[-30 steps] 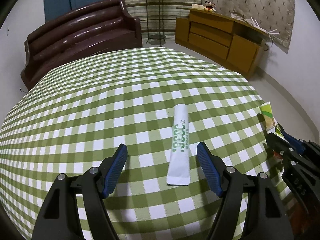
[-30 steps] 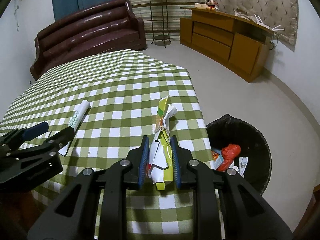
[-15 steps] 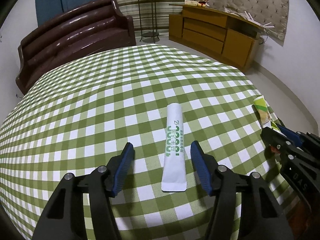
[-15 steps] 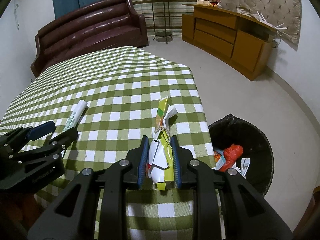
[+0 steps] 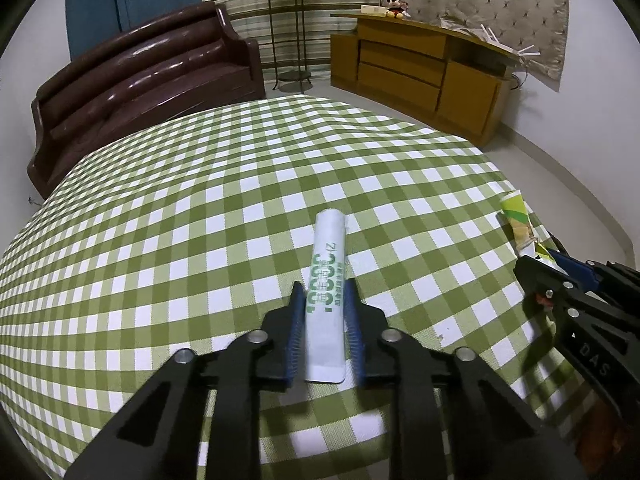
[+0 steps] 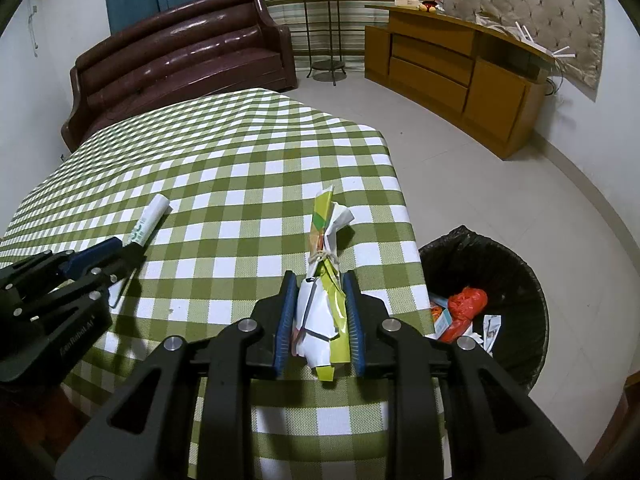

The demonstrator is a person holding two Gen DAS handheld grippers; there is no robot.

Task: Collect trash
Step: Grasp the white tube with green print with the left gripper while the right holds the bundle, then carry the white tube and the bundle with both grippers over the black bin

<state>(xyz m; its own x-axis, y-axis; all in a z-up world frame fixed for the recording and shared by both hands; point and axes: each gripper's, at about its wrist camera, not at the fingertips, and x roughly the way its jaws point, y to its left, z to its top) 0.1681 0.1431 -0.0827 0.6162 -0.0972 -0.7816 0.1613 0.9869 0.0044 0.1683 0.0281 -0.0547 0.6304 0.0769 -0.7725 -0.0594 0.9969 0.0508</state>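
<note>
The white paper packet (image 5: 325,300) with green print is long and flat. It lies on the green checked tablecloth (image 5: 200,220), pointing to 12 o'clock in the left wrist view, its near end at 6 o'clock. The crumpled wrapper (image 6: 324,280), yellow-green and white, is tied in the middle with a thin string and stands tilted above the cloth's edge. At 3 o'clock from it, on the floor, the black-lined bin (image 6: 516,264) holds red and orange trash.

Both grippers (image 5: 324,296) (image 6: 319,284) are black with silver screws, blue pads, perhaps white lettering
</note>
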